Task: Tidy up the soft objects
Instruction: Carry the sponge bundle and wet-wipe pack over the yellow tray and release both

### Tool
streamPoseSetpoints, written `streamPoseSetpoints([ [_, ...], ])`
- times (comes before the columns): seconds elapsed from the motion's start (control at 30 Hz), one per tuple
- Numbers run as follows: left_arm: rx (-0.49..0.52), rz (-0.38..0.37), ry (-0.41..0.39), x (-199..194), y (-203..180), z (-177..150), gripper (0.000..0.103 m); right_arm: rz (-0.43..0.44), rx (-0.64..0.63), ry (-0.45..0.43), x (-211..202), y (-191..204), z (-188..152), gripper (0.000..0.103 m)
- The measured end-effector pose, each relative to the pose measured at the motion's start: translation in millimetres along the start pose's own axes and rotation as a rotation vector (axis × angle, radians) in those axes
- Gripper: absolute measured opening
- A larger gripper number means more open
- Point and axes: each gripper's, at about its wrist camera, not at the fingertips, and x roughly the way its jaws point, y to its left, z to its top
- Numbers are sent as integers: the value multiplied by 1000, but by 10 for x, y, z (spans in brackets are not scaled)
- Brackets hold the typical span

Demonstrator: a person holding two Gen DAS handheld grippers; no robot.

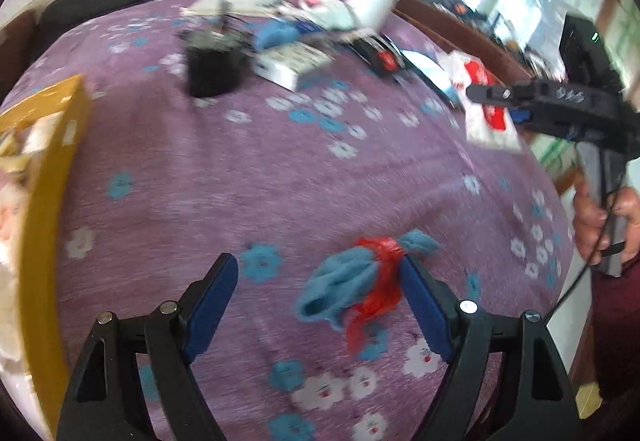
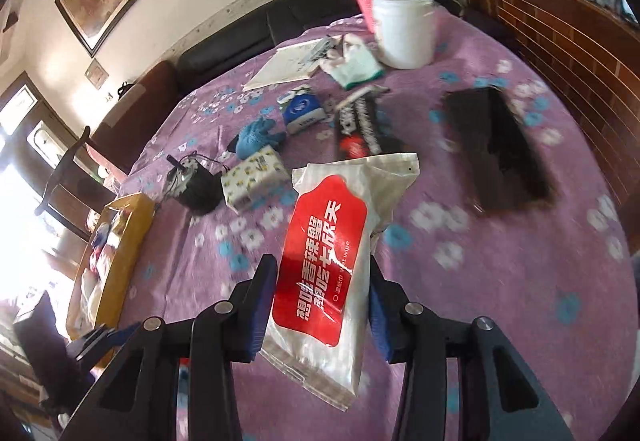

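R gripper (image 2: 322,307): I've got it pinching the wet-wipe pack (image 2: 332,261), lifted over the purple cloth (image 2: 500,281). L gripper (image 1: 320,301): spread, empty, blue cloth bundle (image 1: 344,281) against its 3 o'clock finger. Yellow box (image 2: 120,241) at 9 o'clock partly filled; blue glove (image 2: 256,139) and tissue packs (image 2: 256,177) at 12 still out, so approx midway.

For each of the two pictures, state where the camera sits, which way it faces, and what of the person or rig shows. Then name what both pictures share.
Left wrist: on the left gripper, facing across the purple cloth; a hand shows.
Right wrist: on the right gripper, facing the wall; its fingers flank the wet wipe pack.
Shared: wipe pack, yellow box, white tub.
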Motion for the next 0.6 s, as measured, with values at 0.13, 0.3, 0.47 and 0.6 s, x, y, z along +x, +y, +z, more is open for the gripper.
streamPoseSetpoints([
  [0.13,99,48,10,109,-294,-12,62,-16,-12,-17,-152,17,-138,46],
  [0.3,85,19,4,8,-341,-52,27,4,-40,-18,-203,141,-199,46],
  [0.47,-63,-24,-93,-464,47,-126,27,43,-95,-7,-141,463,-235,46],
  [0.6,-209,6,-191,-964,549,-243,27,89,-155,13,-29,842,-281,46],
])
